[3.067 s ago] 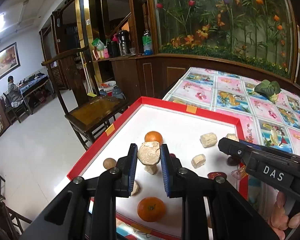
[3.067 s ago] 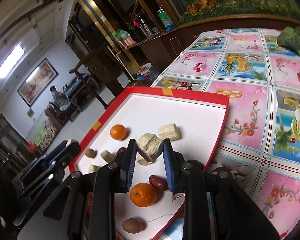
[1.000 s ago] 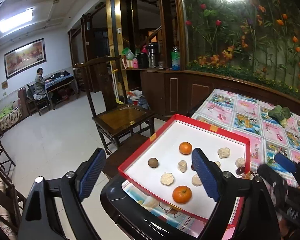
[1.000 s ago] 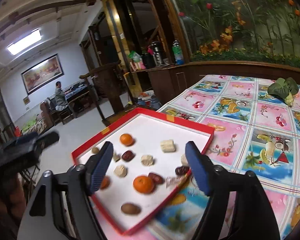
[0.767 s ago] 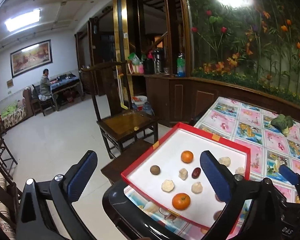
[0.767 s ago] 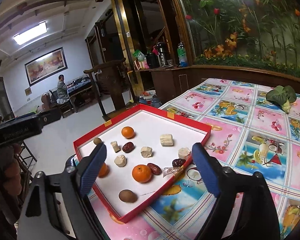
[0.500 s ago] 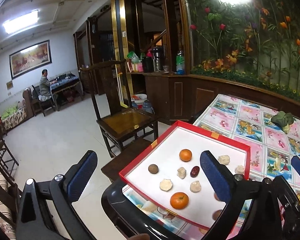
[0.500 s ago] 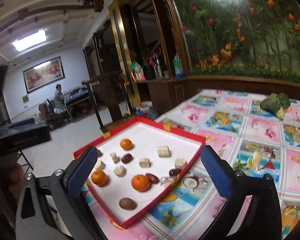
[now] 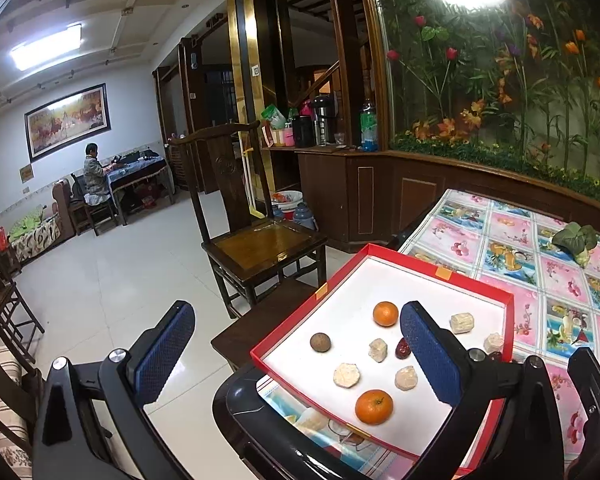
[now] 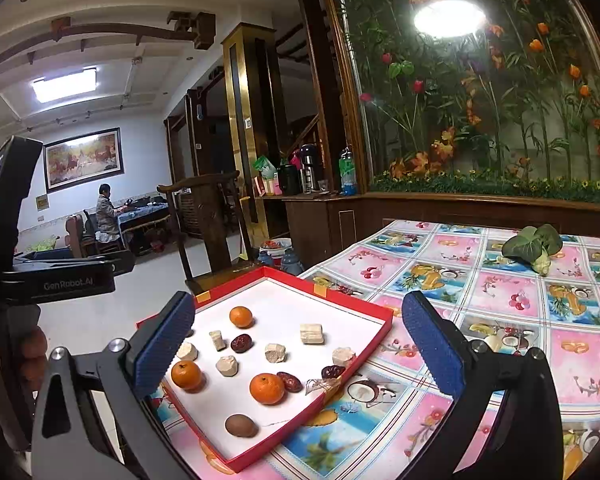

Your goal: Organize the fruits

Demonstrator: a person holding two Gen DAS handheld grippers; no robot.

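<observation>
- The left gripper (image 9: 296, 352) stood with its jaws spread as wide as they go, having just finished opening, and nothing lay between its blue pads (image 9: 428, 354); it had hold of nothing.
- The right gripper (image 10: 300, 344) was likewise spread fully, its jaws just opened, with nothing gripped; the fruits seen between its pads lay beyond them in the tray.
- The red tray (image 10: 352, 364) with a white floor sat at the corner of the table (image 10: 500, 304), in the lower middle of the right wrist view and lower right of the left wrist view.
- In the right wrist view 3 oranges lay in it: 1 toward the back (image 10: 241, 317), 1 at the left edge (image 10: 186, 375), and 1 near the front (image 10: 266, 389).
- 2 brown round fruits showed, 1 at the front corner of the tray (image 10: 241, 425).
- Red dates lay scattered: 1 in the middle (image 10: 241, 343), 1 touching the front orange (image 10: 290, 381), and 1 by the right wall (image 10: 332, 371).
- Pale chunks (image 10: 312, 333) were spread apart across the white floor.
- A leafy green vegetable (image 10: 534, 246) rested on the patterned tablecloth at the upper right, well apart from the tray.
- A wooden chair (image 9: 256, 240) stood just beside the table.
- A person (image 9: 92, 172) sat at a distant table at the left.
</observation>
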